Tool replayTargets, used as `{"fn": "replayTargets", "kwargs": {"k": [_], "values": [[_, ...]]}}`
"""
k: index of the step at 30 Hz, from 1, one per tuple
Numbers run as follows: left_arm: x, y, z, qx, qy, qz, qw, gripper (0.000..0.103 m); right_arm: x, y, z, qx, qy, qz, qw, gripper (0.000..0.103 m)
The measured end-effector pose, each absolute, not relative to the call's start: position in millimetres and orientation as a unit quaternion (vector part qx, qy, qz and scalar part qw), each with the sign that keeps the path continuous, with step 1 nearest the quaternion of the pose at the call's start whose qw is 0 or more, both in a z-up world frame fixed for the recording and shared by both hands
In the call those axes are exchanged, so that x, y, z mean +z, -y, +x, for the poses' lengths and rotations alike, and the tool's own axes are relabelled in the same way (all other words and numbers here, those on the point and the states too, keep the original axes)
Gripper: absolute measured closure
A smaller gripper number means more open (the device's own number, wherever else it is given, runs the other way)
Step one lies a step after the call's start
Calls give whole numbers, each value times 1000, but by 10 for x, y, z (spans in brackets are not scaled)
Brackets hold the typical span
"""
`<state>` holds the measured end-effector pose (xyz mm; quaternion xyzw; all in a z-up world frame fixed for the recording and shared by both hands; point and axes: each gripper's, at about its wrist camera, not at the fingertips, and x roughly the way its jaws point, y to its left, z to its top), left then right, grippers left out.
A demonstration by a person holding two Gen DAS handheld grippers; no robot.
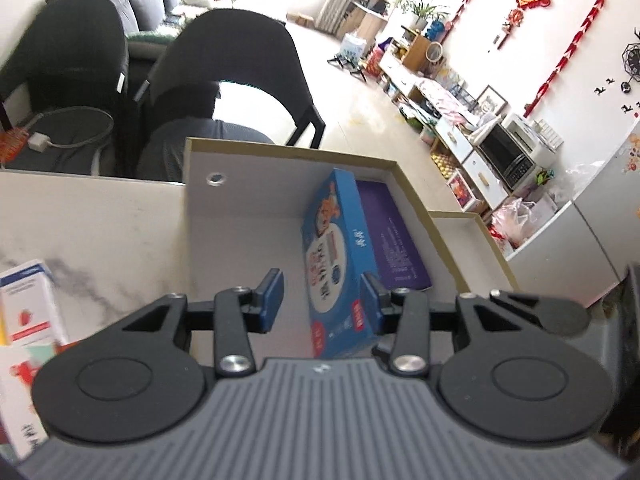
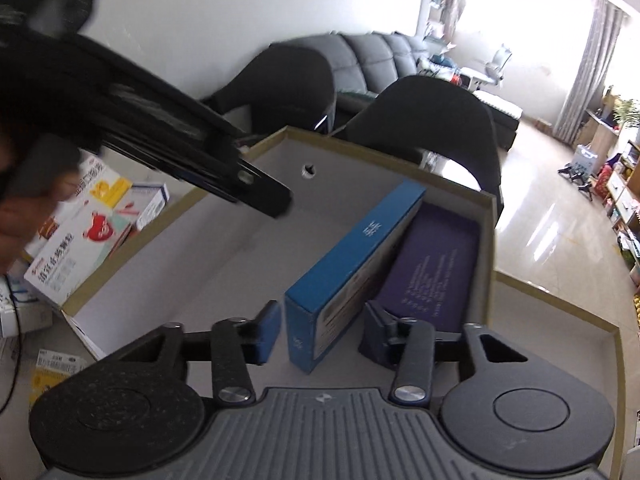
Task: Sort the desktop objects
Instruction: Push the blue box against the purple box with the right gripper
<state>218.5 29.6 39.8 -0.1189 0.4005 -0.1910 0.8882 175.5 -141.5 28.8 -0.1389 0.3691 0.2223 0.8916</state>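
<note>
Blue box [image 2: 352,268] stands on edge in the tray [image 2: 192,248], leaning on a purple box [image 2: 432,260] at frame centre. Both grippers — left [image 1: 322,300], right [image 2: 322,320] — are spread, pinching nothing. Loose boxes [image 2: 80,232] lie at left; whether blue was just released or awaits gripping is unclear.

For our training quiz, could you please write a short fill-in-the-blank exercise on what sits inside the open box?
1. The blue box stands on its ____ in the tray.
2. Beside it lies a flat ____ box.
3. Both the left gripper and the right gripper have their jaws ____.

Missing words: edge; purple; open
</note>
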Motion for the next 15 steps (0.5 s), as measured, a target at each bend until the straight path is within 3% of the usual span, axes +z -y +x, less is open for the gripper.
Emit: {"fn": "replayTargets", "kwargs": {"k": [5, 15], "values": [[383, -394, 1974, -178, -383, -101, 901, 62, 239, 1344, 1791, 211, -375, -154, 890, 64], [232, -574, 1772, -169, -387, -108, 900, 60, 141, 1203, 1864, 188, -385, -184, 884, 64]]}}
